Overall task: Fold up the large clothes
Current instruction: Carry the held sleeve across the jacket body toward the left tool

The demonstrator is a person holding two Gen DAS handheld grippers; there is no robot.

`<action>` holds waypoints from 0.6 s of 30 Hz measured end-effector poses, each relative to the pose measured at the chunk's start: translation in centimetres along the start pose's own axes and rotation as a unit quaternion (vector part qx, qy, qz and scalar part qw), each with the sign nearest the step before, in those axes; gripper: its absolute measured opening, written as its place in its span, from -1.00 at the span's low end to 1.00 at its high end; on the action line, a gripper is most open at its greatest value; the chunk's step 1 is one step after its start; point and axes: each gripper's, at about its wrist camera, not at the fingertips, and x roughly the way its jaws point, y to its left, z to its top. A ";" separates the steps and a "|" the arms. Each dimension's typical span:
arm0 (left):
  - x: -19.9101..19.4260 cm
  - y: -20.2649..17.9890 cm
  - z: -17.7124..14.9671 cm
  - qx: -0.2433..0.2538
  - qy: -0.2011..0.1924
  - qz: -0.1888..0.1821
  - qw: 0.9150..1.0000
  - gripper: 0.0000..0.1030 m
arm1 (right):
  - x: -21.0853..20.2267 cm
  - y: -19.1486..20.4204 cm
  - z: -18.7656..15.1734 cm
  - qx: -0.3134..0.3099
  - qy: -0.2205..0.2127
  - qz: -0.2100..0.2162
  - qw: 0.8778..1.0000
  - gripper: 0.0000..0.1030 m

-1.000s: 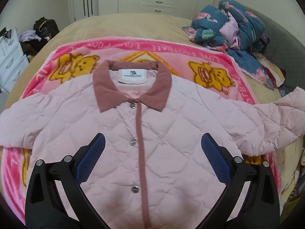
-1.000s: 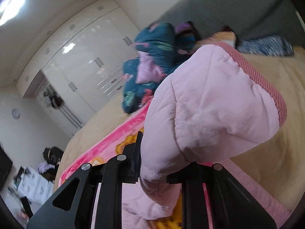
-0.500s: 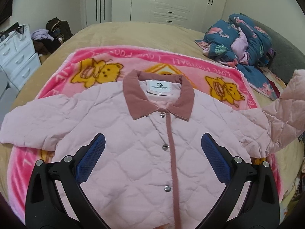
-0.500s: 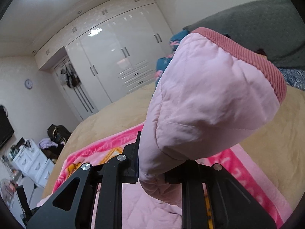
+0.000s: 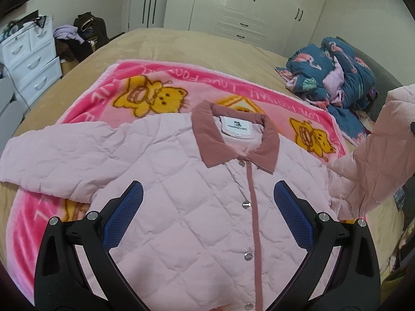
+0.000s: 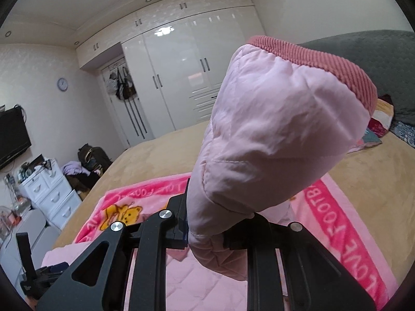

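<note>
A pale pink quilted jacket [image 5: 181, 181] with a dusty-rose collar [image 5: 207, 134] lies face up, buttoned, on a pink bear-print blanket [image 5: 160, 90]. My left gripper [image 5: 207, 207] hovers open above the jacket's chest, nothing between its blue pads [image 5: 124, 207]. The jacket's right-hand sleeve [image 5: 376, 155] is lifted off the bed at the right edge of the left wrist view. In the right wrist view my right gripper [image 6: 207, 233] is shut on that sleeve [image 6: 272, 134], whose ribbed rose cuff [image 6: 324, 67] stands up in front of the camera. The other sleeve [image 5: 52, 160] lies flat at the left.
The blanket lies on a tan bed [image 5: 160, 44]. A heap of dark blue flamingo-print bedding [image 5: 337, 75] sits at the far right by a grey headboard [image 6: 363, 49]. White drawers [image 5: 28, 59], bags and clothes [image 5: 83, 33] stand left of the bed; white wardrobes [image 5: 233, 5] line the far wall.
The right gripper has lifted the sleeve higher and rolled toward upright. The left gripper has shifted left across the jacket, so the collar now sits right of centre; it stays open.
</note>
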 end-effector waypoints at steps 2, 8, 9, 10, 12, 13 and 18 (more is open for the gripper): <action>-0.3 0.8 0.3 -0.009 -0.003 -0.001 1.000 0.84 | 0.4 1.0 -0.2 -0.007 0.004 0.006 1.000 -0.65; -0.7 3.4 0.8 -0.035 -0.007 -0.004 0.999 0.84 | 1.2 3.6 -1.2 -0.024 0.014 0.027 0.999 -0.65; -0.8 3.6 0.9 -0.037 -0.007 -0.004 0.999 0.84 | 1.5 4.1 -1.3 -0.027 0.016 0.030 0.999 -0.65; -0.8 4.0 0.9 -0.038 -0.007 -0.005 0.999 0.84 | 1.7 4.7 -1.6 -0.030 0.018 0.032 0.999 -0.65; -0.9 4.5 0.8 -0.042 -0.006 -0.010 0.999 0.84 | 2.4 5.8 -2.1 -0.037 0.022 0.037 0.998 -0.65; -0.9 4.7 0.8 -0.045 -0.006 -0.013 0.999 0.84 | 2.7 6.3 -2.4 -0.040 0.025 0.041 0.998 -0.65; -0.8 5.6 0.8 -0.054 -0.007 -0.022 0.998 0.84 | 4.1 9.0 -4.1 -0.058 0.036 0.053 0.996 -0.65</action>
